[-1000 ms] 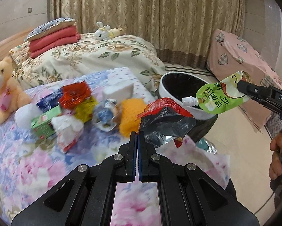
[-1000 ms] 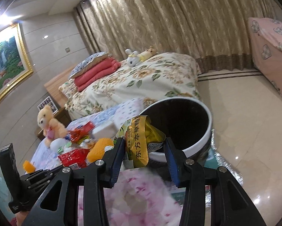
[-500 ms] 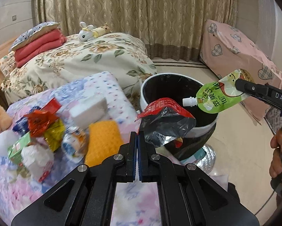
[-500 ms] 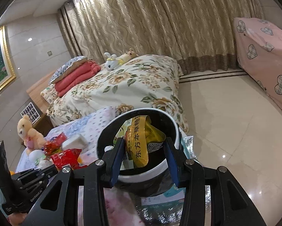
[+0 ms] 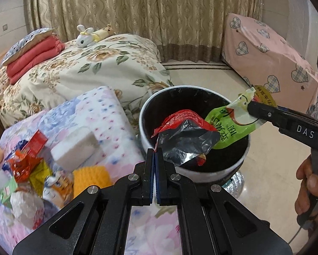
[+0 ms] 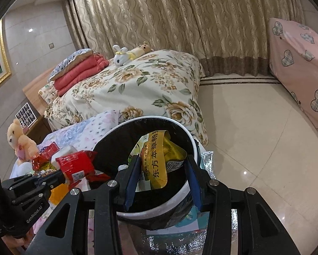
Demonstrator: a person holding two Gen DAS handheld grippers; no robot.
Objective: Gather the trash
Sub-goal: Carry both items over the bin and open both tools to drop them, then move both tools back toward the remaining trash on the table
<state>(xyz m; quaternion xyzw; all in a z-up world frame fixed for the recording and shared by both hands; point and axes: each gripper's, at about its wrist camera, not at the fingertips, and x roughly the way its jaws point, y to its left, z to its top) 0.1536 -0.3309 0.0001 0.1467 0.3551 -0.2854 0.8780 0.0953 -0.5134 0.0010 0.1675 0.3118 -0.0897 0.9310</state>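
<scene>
Your left tool (image 5: 154,151) pinched the red wrapper (image 5: 185,132) and your right tool (image 6: 162,165) gripped the green pouch (image 5: 233,125) over the bin (image 5: 146,140), low in the frame.

Crumpled red wrapper (image 5: 185,130) and green spout pouch (image 5: 233,125) above black-lined white bin (image 5: 192,171).

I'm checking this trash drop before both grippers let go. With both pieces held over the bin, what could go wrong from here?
1. The red wrapper, pinched by the left gripper, hangs near the bin's near rim; released here, it might catch on the edge or fall outside.
2. The green pouch in the right gripper nearly touches the wrapper; dropped together, they could tangle or deflect.
</scene>
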